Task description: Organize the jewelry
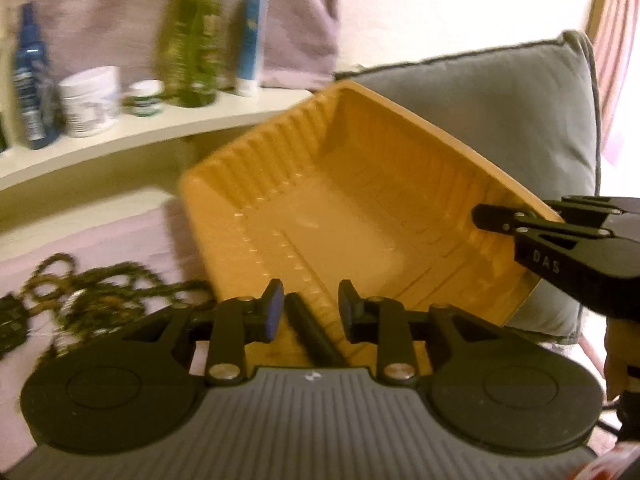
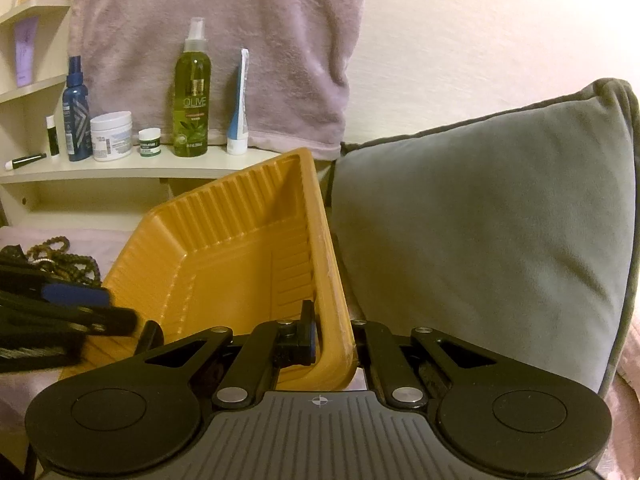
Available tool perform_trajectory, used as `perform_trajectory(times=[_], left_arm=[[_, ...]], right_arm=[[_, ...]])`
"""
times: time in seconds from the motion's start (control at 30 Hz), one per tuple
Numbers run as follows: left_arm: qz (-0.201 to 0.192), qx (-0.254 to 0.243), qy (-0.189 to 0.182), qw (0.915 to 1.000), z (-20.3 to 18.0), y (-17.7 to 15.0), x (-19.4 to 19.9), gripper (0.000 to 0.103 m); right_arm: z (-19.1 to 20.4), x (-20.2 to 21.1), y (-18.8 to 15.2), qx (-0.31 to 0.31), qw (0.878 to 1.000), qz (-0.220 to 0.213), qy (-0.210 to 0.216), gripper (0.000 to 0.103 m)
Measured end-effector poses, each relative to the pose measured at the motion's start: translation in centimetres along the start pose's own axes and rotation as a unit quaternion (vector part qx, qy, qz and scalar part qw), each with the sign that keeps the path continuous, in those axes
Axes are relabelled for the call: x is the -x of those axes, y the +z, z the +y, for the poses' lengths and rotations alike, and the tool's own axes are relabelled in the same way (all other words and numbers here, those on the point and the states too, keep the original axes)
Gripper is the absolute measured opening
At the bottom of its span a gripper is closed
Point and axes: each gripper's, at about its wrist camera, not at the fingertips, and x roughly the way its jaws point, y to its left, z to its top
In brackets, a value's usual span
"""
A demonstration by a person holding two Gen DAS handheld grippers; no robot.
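- The orange plastic tray (image 2: 224, 264), ribbed along its inner walls, is tilted up off the surface, its open side facing the cameras; in the right wrist view it fills the centre, in the left wrist view it runs from the centre toward the right edge.
- The right gripper (image 2: 334, 340) is clenched on the tray's rim at lower centre of its own view: one blue-padded finger sits inside the tray, the other behind the outer wall. In the left wrist view the same gripper (image 1: 496, 218) reaches in from the right edge and pinches the tray's right rim.
- The left gripper (image 1: 310, 308) sits at lower centre of its view, jaws a little apart over the tray's near edge. A dark, stick-like thing (image 1: 308, 330) lies between its fingers; the pads do not seem to press it, and what it is cannot be told.
- A heap of dark beaded necklaces (image 1: 92, 300) lies on the pale lilac cloth (image 1: 120, 236) at lower left, outside the tray and just beside its left corner; it is blurred.
- A grey cushion (image 2: 480, 224) stands behind and to the right of the tray.
- On the cream shelf (image 2: 160, 168) at upper left stand a green olive spray bottle (image 2: 193, 96), a blue spray bottle (image 2: 76, 116), a white jar (image 2: 111, 136), a small green-labelled jar (image 2: 150, 143) and a blue-and-white tube (image 2: 239, 108).
- A lilac towel (image 2: 224, 40) hangs behind the bottles.
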Motion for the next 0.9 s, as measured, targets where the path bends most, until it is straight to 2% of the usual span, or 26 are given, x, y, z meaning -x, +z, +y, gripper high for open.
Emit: perform_trajectory(times=[0.23, 0.43, 0.57, 0.67, 0.9], left_arm=[[-0.008, 0.020, 0.086, 0.9961, 3.7, -2.2, 3.9, 0.026], [-0.006, 0.045, 0.180, 0.9826, 7.6, -5.1, 6.6, 0.028], [0.011, 0.062, 0.223, 0.9728, 10.3, -7.0, 7.2, 0.028], [0.018, 0.067, 0.244, 0.9672, 12.0, -7.9, 7.0, 0.028], [0.017, 0.062, 0.260, 0.9633, 13.7, -8.7, 5.3, 0.028]], right_arm=[[0.0, 0.0, 0.0, 0.001, 1.000, 0.001, 0.000, 0.005], [0.0, 0.0, -0.1, 0.002, 1.000, 0.001, 0.000, 0.005], [-0.1, -0.1, -0.1, 0.003, 1.000, 0.002, -0.001, 0.005], [-0.1, -0.1, -0.1, 0.005, 1.000, 0.002, -0.003, 0.005], [-0.2, -0.3, -0.1, 0.008, 1.000, 0.005, -0.006, 0.005]])
